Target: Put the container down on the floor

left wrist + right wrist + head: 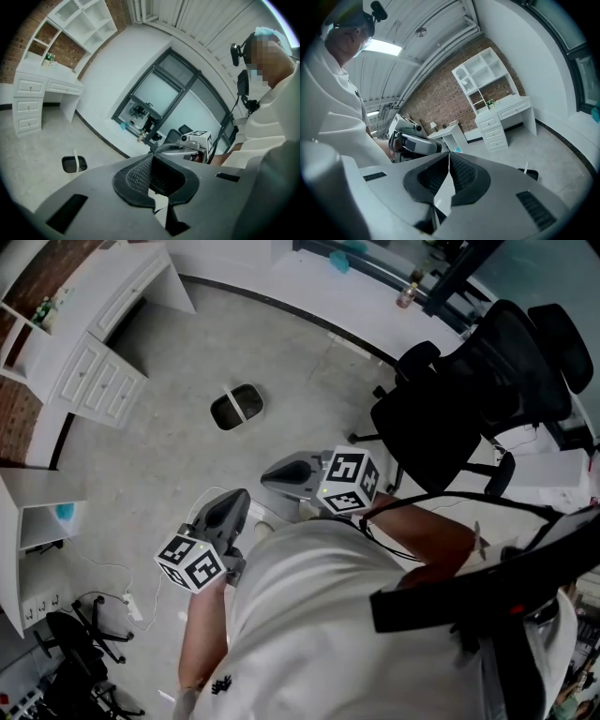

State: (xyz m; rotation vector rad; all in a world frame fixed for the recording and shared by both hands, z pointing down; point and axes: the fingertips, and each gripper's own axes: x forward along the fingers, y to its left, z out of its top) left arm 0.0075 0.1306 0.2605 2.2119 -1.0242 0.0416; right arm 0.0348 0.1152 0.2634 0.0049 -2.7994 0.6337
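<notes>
Container (236, 407) stands open-topped on the grey floor (159, 465), toward the far left of the room, between the white desk (103, 343) and the black office chair (469, 399), well apart from the person standing over the scene. The left tool (234, 502) and right tool (274, 474) are held side by side near the person's chest. Each has its jaws pressed together with nothing between them. The two gripper views show the ribbed pads meeting edge to edge, with only the room and the distant container beyond. With the dark container resting free on the floor and neither tool touching it, the set-down looks complete. Nothing of the task appears left to do.
</notes>
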